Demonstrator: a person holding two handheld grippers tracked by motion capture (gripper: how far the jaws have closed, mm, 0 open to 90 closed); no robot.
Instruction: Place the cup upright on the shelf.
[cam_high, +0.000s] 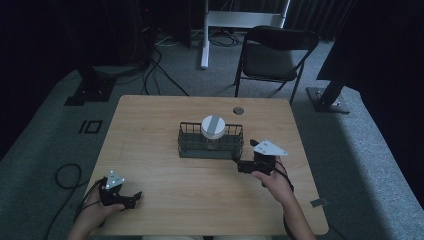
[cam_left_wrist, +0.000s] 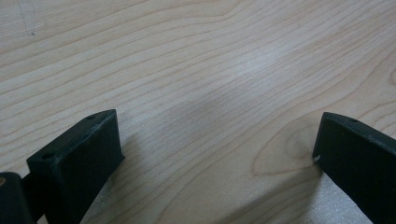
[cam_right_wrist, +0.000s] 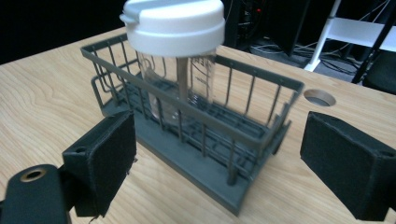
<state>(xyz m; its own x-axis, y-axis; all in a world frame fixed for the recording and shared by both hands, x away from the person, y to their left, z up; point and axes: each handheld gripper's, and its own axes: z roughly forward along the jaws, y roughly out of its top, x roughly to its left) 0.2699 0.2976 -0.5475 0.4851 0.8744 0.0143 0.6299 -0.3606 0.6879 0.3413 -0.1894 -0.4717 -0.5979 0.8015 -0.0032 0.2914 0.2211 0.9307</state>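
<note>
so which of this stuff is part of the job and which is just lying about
Likely in play:
- dark wire basket
- clear jar with white lid, standing in it
- right tongs, open beside the basket
- left tongs, open over bare wood

Just around:
- black folding chair
- floor cables

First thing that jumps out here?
The clear jar with a white lid standing upright inside the dark wire basket at the middle of the wooden table. The right hand-held gripper sits open just off the basket's near right corner; the left hand-held gripper rests open near the table's front left edge.
</note>
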